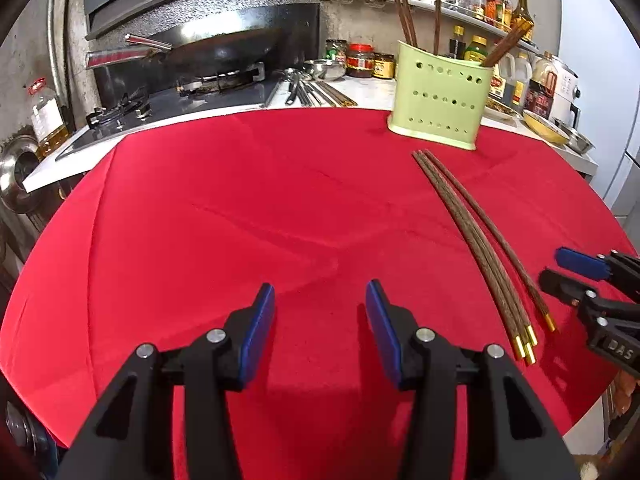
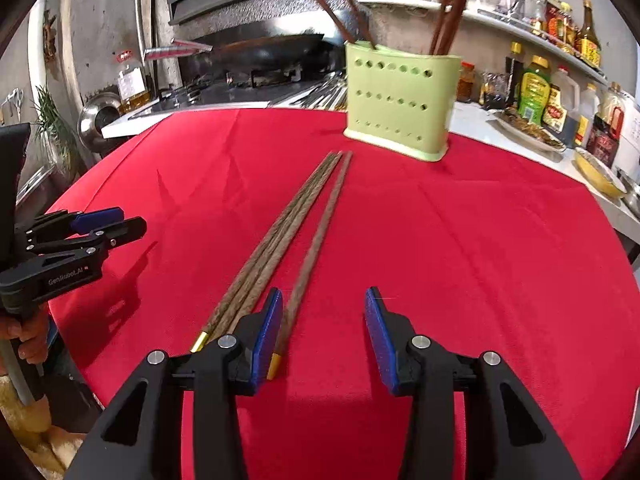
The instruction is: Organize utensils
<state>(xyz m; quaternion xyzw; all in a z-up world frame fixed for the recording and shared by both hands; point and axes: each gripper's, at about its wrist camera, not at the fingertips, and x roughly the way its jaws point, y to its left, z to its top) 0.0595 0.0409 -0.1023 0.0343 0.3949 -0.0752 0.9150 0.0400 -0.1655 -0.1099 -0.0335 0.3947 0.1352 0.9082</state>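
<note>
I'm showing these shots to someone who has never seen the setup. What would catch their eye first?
The bright red cloth fills both views. On it lie four long brown chopsticks with gold ends, pointing toward a pale green holder at the cloth's far edge that already has chopsticks standing in it. The right gripper is open with one loose chopstick between its blue pads, and the left gripper is open over bare cloth.

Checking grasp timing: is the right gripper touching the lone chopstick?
Cannot tell. In the right wrist view the lone chopstick runs beside the right gripper's left pad; no clear gap.
</note>
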